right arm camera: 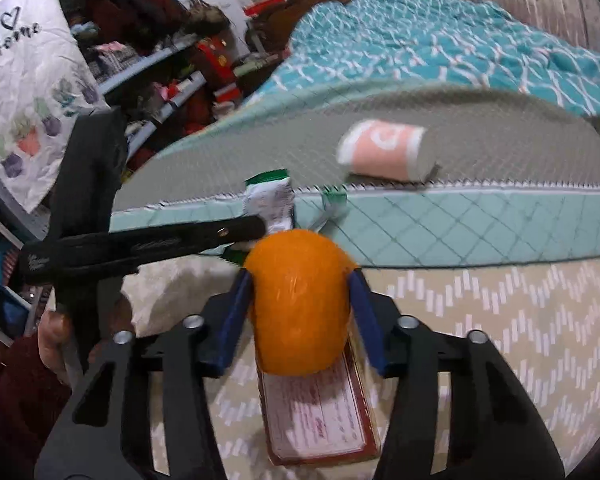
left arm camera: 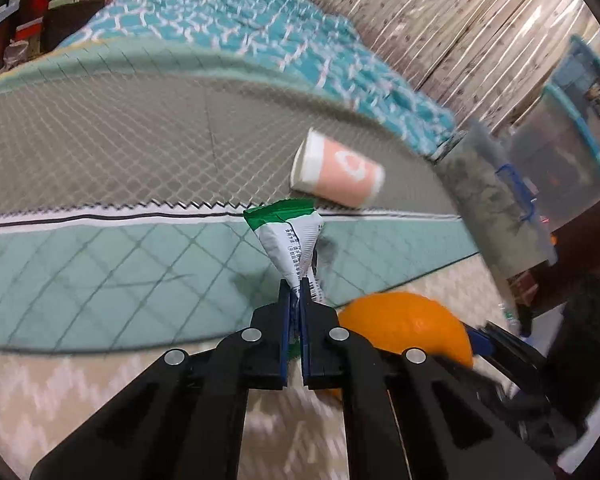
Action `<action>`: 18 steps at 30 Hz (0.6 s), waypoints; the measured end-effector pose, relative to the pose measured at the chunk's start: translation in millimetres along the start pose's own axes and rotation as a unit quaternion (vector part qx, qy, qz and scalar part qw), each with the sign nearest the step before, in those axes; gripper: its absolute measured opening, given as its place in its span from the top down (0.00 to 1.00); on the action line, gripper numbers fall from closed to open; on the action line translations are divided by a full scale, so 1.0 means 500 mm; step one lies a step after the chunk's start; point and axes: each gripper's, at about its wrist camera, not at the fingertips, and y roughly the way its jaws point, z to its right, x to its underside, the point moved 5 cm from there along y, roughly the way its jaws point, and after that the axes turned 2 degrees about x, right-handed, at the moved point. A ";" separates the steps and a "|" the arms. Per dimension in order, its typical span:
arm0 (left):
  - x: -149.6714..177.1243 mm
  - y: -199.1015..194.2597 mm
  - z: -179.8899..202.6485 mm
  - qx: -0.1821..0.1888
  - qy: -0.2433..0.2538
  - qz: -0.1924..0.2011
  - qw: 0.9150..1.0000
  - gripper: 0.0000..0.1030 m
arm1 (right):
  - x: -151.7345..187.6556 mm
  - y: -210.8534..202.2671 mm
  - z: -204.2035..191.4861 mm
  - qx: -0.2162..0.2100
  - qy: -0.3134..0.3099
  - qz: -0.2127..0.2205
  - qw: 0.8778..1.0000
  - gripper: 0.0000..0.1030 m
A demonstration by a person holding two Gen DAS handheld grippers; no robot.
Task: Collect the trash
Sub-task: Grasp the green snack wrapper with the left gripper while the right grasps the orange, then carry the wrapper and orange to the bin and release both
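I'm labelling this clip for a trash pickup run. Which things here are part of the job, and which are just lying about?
Part of the job:
- green and white wrapper, pinched in the left hand-held gripper
- orange peel, clamped in the right hand-held gripper
- pink paper cup, lying on its side on the mattress

Just lying about:
- teal quilt
- clear storage bins
- red booklet on the floor

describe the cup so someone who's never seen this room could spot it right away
Find the bed with the grey quilted top and the teal patterned blanket. Near its front edge a paper cup lies on its side. It is peach pink with white bands and a white mark, unlike the green-and-white wrapper and the orange, both held in jaws.
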 end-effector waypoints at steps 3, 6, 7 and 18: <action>0.011 -0.078 0.000 0.021 -0.007 0.032 0.999 0.97 | -0.011 -0.054 0.007 0.010 0.012 0.048 0.999 0.56; 0.037 -0.139 0.009 0.029 0.000 0.044 0.999 0.96 | -0.003 -0.107 0.024 0.021 0.034 0.081 0.996 0.57; 0.050 -0.153 0.011 0.031 0.005 0.041 0.999 0.96 | 0.008 -0.130 0.036 0.026 0.047 0.092 0.994 0.57; 0.207 -0.120 0.103 0.084 0.064 -0.061 0.993 0.96 | 0.105 -0.254 0.231 -0.025 0.251 0.133 0.958 0.57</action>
